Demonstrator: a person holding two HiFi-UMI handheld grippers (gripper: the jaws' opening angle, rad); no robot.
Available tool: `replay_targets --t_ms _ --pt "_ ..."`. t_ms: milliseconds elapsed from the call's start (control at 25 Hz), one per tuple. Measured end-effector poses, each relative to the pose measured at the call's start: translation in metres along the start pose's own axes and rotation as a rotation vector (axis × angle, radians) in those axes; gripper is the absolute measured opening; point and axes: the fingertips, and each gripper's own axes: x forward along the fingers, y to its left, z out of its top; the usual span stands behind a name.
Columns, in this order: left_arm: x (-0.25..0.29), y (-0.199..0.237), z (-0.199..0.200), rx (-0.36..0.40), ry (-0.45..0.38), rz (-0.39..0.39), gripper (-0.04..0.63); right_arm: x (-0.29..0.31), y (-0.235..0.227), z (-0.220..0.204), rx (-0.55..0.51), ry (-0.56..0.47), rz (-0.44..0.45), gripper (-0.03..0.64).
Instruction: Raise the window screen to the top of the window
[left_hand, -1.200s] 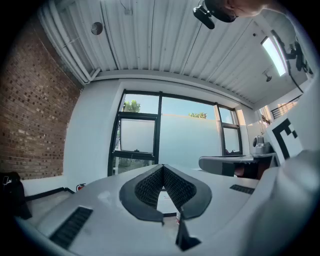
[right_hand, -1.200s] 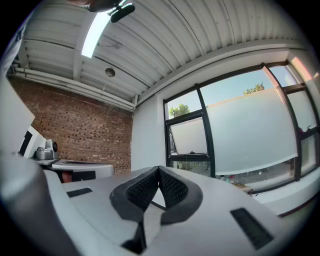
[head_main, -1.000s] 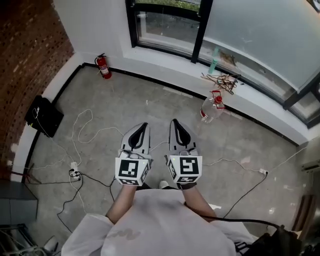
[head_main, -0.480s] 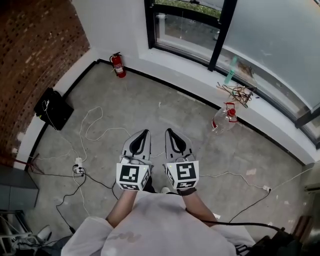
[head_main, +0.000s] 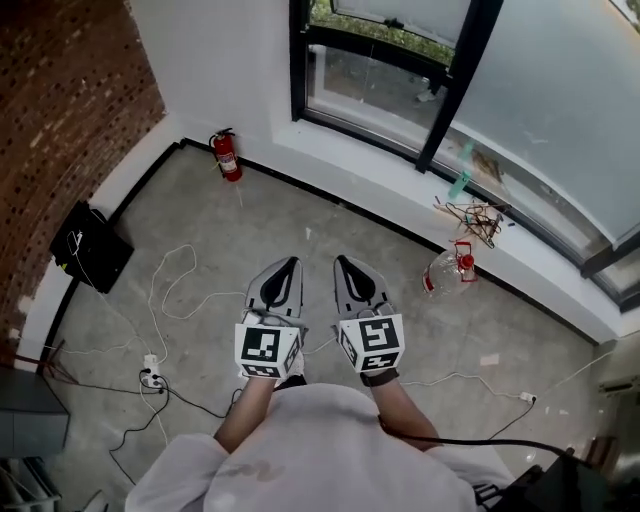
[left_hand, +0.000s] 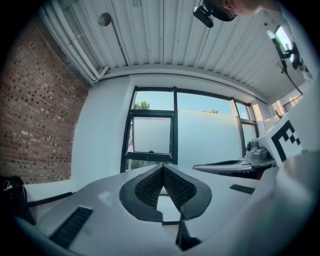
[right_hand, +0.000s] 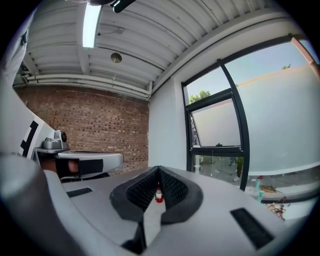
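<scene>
The window has a black frame and stands ahead of me above a white sill. Its pale screen hangs in the left pane with a small black handle at its lower edge; it also shows as a frosted panel in the left gripper view and as the same panel in the right gripper view. My left gripper and right gripper are side by side at waist height, well short of the window, pointing about level. Both are shut with nothing between the pads.
A red fire extinguisher stands by the wall at the left. A plastic bottle with a red cap lies below the sill, and a tangle of wires and a green bottle sit on it. Cables, a power strip and a black box lie on the floor.
I have stepped closer to the window: it fills more of the head view and the floor items have slid down. Both grippers stayed side by side and shut.
</scene>
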Motion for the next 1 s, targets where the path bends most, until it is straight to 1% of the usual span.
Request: replay_targets --t_ms 80,200,320,440,520,600,680,800,920,1000 --pt "0.015 0.040 0.007 -0.013 -0.006 0.017 0.000 0.038 0.003 0.012 -0.009 -0.011 -0.001 0.003" --pt "0.034 0.091 0.008 -0.093 -0.018 0.034 0.000 0.086 0.012 0.018 -0.025 -0.013 -0.006 0.003" --pt "0.056 0.114 -0.001 -0.100 0.001 0.021 0.000 0.124 0.019 0.008 -0.009 0.026 0.016 0.003" --pt "0.078 0.129 -0.017 -0.110 0.042 0.016 0.000 0.154 0.011 0.000 0.025 0.063 0.029 0.002" --pt "0.095 0.147 -0.030 -0.142 0.067 0.039 0.000 0.174 0.000 -0.003 0.027 0.072 0.028 0.002" --pt "0.117 0.167 -0.039 -0.195 0.085 0.060 0.000 0.200 -0.014 -0.008 0.040 0.078 0.033 0.002" --pt "0.143 0.184 -0.042 -0.224 0.082 0.074 0.000 0.231 -0.030 -0.014 0.065 0.085 0.047 0.003" --pt "0.193 0.203 -0.039 -0.190 0.066 0.089 0.000 0.285 -0.059 -0.011 0.093 0.071 0.074 0.003" --pt "0.256 0.212 -0.026 -0.133 0.060 0.063 0.000 0.333 -0.100 0.018 0.093 0.011 0.075 0.003" --pt "0.296 0.213 -0.010 -0.096 0.035 0.047 0.000 0.361 -0.133 0.038 0.085 -0.024 0.068 0.003"
